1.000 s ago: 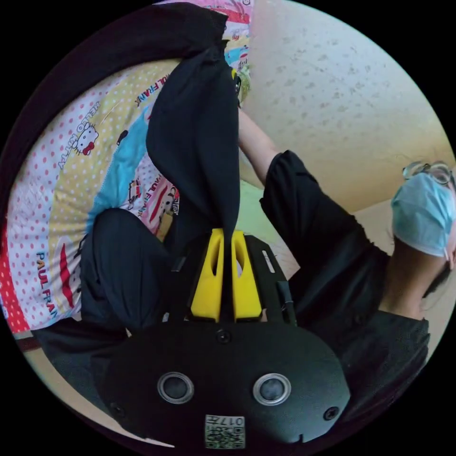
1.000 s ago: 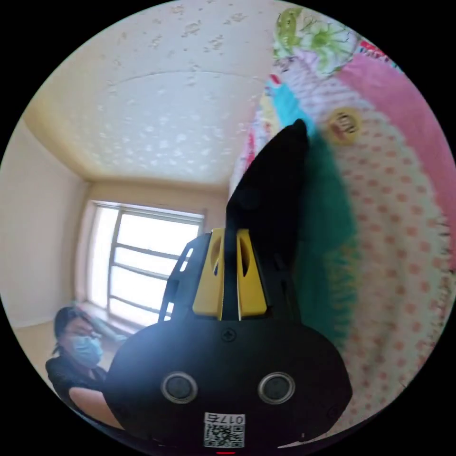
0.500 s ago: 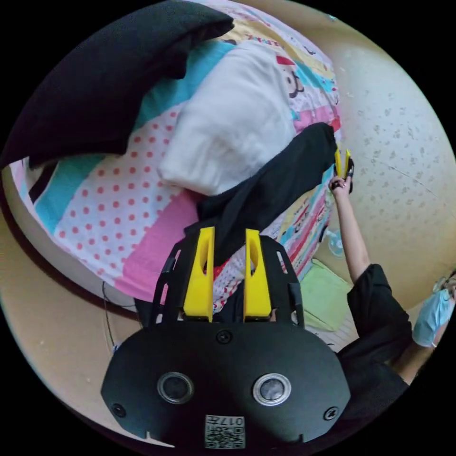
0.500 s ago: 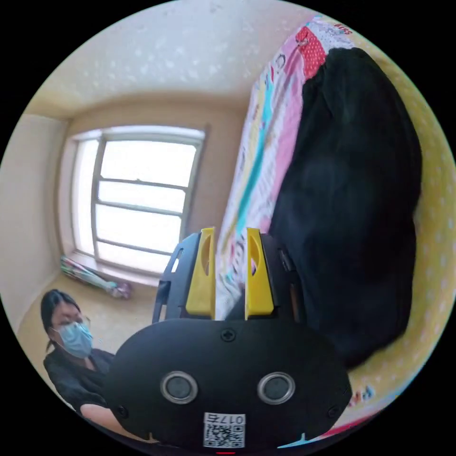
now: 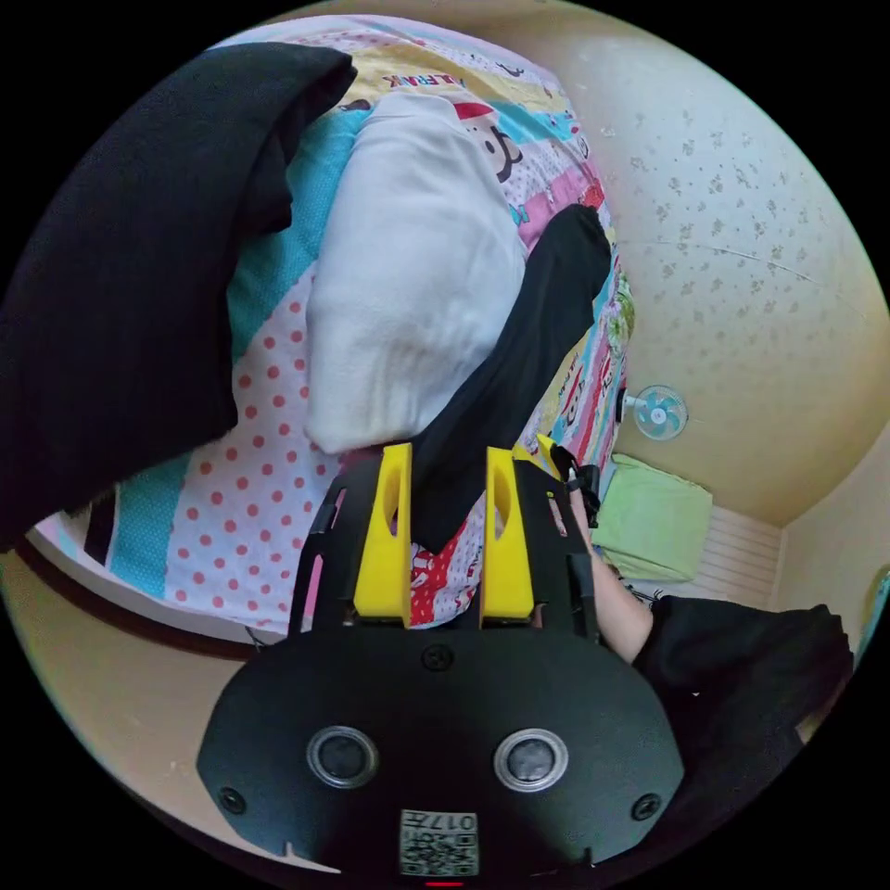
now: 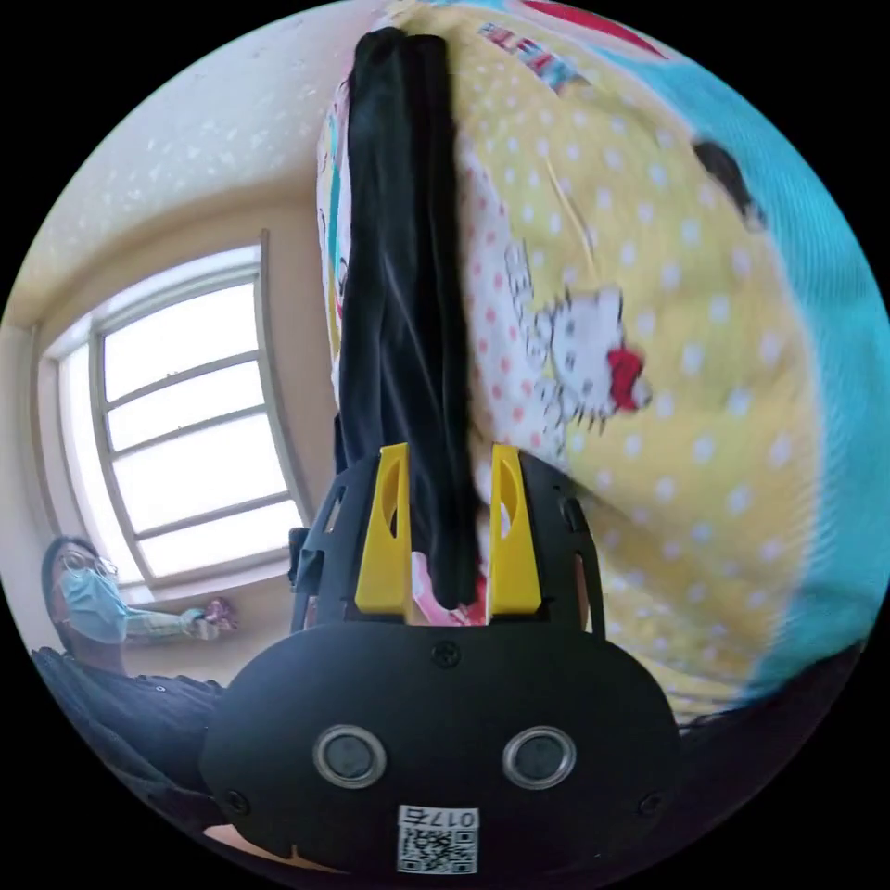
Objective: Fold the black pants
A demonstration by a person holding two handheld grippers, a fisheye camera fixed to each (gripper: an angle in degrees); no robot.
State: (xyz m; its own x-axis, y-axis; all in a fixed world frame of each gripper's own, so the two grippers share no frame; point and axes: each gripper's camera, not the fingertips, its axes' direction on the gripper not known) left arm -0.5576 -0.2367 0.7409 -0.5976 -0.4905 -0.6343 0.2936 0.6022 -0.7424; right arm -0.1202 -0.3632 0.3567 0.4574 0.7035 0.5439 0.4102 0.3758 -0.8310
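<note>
Now lying lengthwise along bed (image 5: 199, 482) edge: black pants (image 5: 519, 362), ends between parted jaws of left hand-held gripper (image 5: 448, 533) and right hand-held gripper (image 6: 449, 533).

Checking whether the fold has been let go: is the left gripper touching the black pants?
Apart. In the left gripper view the left gripper stands open, with bedsheet visible between each jaw and the black pants.
</note>
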